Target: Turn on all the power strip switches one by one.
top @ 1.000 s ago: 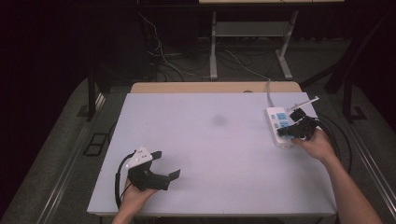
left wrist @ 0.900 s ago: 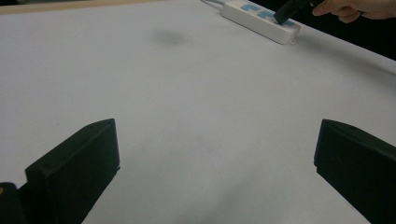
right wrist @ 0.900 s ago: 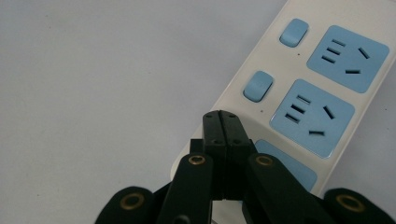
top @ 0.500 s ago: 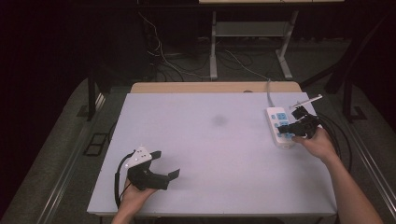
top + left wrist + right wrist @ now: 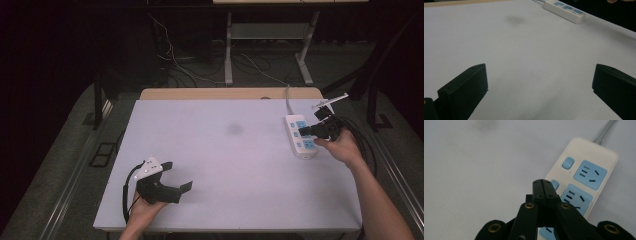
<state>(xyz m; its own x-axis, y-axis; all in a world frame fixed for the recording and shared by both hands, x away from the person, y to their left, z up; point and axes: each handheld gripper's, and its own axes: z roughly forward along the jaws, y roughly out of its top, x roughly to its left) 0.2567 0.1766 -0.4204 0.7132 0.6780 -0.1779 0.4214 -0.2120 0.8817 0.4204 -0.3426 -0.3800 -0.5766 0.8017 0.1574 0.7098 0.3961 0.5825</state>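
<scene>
Nothing has shifted: your right gripper [image 5: 543, 185], jaws closed and empty, still hovers over the power strip's [image 5: 581, 177] switch; left gripper [image 5: 536, 82] gapes empty.

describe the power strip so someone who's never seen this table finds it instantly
Start at the white table and go to its far right edge, by the right gripper. The power strip lies flat there: a white bar with blue socket faces and a grey cord off its far end.

A white power strip [image 5: 301, 136] with blue sockets lies near the right edge of the pale tabletop [image 5: 220, 150], its grey cord [image 5: 288, 100] running off the far side. A faint dark smudge [image 5: 234, 129] marks mid-tabletop.
</scene>
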